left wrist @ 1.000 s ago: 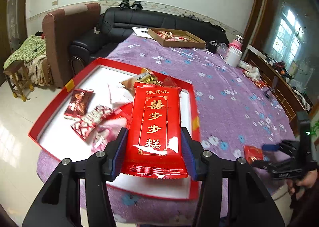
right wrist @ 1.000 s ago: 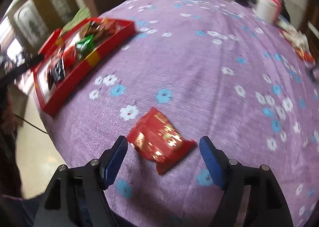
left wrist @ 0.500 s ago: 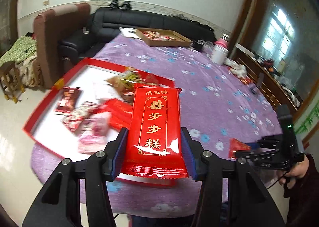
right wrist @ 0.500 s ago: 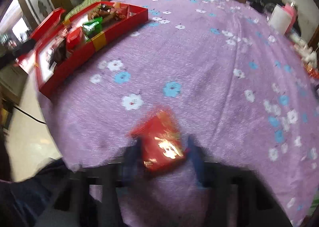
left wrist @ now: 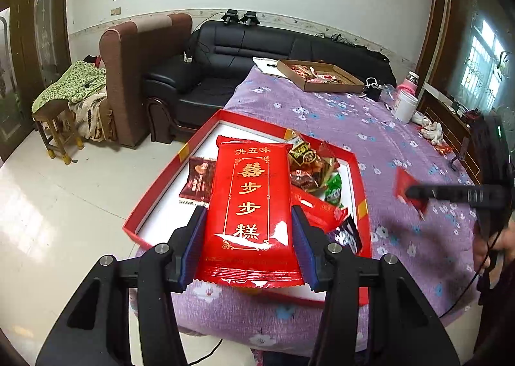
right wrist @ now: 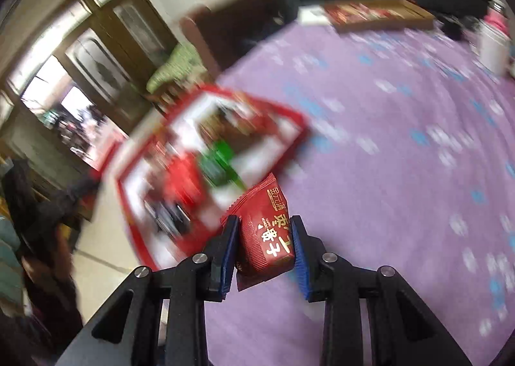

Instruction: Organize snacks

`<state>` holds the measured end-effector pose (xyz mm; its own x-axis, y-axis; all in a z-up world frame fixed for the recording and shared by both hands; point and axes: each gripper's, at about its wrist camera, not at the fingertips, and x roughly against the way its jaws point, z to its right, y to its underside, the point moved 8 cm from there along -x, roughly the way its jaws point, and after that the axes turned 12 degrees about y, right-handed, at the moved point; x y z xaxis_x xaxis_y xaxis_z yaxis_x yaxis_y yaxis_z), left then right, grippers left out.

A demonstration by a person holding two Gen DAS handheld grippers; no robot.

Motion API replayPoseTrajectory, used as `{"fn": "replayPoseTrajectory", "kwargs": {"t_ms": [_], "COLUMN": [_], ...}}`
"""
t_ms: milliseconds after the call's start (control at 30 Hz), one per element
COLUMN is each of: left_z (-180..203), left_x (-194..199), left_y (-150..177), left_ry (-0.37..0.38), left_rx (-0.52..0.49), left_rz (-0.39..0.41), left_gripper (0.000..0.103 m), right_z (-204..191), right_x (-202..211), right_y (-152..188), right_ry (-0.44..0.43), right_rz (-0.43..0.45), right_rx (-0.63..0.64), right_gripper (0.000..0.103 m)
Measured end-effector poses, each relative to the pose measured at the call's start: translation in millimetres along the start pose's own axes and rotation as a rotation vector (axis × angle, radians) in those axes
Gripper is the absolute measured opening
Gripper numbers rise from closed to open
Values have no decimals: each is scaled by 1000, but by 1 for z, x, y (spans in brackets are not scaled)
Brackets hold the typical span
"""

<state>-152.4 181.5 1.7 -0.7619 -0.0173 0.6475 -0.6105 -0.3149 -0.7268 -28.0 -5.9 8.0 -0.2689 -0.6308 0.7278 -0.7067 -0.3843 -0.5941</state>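
Left wrist view: left gripper [left wrist: 248, 239] is clamped about half-open on a long red cake packet [left wrist: 249, 208] with gold characters. Blue pads press both long edges, and the packet sticks forward above the red tray [left wrist: 161, 187]. The right gripper [left wrist: 410, 193] is visible at the right edge, blurred, with a small red snack pouch [left wrist: 407, 187] pinched at its tip, off the table; a hand [left wrist: 492, 237] is on its grip. The surface is a table under a purple floral cloth [left wrist: 338, 121], on a pale tiled floor. Black leather sofa [left wrist: 257, 54] behind, brown armchair [left wrist: 135, 70] and wooden stool [left wrist: 54, 128] to the left. The red tray sits at the table's near-left edge with a white floor inside. It holds a brown sachet [left wrist: 199, 178], a pile of mixed wrappers [left wrist: 309, 169], a green packet [left wrist: 334, 189] and a dark packet [left wrist: 349, 235]. A cardboard tray [left wrist: 318, 76] with more snacks sits at the far end. A white tub [left wrist: 404, 105] is to the right.

Right wrist view: heavy motion blur. Right gripper [right wrist: 265, 245] is closed narrow on the small red snack pouch [right wrist: 267, 234], pads tight on both sides, pouch held clear above the purple floral cloth [right wrist: 402, 173]. Red tray [right wrist: 289, 121] is up-left of the pouch; its contents are smeared, and only red and green blobs can be made out. Cardboard tray [right wrist: 386, 17] is at the far edge and the white tub [right wrist: 492, 50] far right. Dark wooden doors [right wrist: 106, 54] lie beyond the table.
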Motion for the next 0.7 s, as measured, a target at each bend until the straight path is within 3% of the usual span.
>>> {"fn": "replayPoseTrajectory", "kwargs": {"t_ms": [167, 267, 333, 500, 600, 700], "left_z": [-7, -25, -34, -36, -11, 38], "left_x": [-21, -23, -16, 3, 2, -11], "left_y": [-12, -21, -24, -30, -30, -27], "left_ry": [-1, -24, -15, -33, -10, 44], "left_rx": [44, 90, 121, 112, 90, 24], "left_rz": [-11, 3, 19, 61, 60, 30], "left_gripper": [51, 51, 51, 60, 71, 76], "right_z": [-50, -50, -40, 15, 62, 111], "right_x": [-27, -26, -21, 4, 19, 39], "right_y": [-42, -48, -44, -19, 4, 25], "right_ry": [-157, -214, -211, -156, -97, -59], "right_rz": [15, 47, 64, 80, 64, 76], "right_rx": [-47, -83, -90, -129, -173, -255], "right_gripper": [38, 57, 58, 60, 65, 65]}}
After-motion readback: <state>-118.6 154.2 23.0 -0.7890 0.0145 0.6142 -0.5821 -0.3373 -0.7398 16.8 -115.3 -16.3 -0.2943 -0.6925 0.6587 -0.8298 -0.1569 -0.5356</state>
